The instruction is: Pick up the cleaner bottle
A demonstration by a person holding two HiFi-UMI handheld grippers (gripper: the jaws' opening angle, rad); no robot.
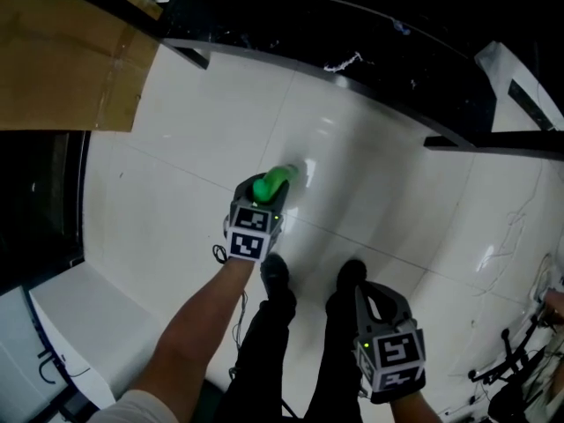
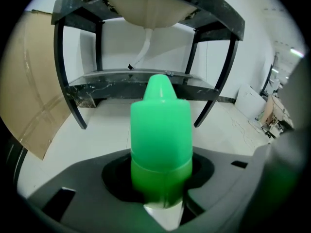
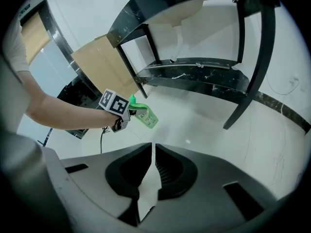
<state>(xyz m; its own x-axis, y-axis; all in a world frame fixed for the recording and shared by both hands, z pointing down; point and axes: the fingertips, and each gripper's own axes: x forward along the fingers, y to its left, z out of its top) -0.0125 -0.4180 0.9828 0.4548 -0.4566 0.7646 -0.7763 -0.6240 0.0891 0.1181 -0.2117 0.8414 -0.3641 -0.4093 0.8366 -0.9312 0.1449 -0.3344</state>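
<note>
Green bottle (image 2: 160,125) in left hand-held gripper (image 1: 265,196).

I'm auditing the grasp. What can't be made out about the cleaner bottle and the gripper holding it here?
- Cleaner bottle label: right gripper view, too small to read.
- Bottle's lower body: left gripper view, hidden behind its own blurred cap.
- Left gripper pad contact: head view, covered by the gripper's own body.
</note>
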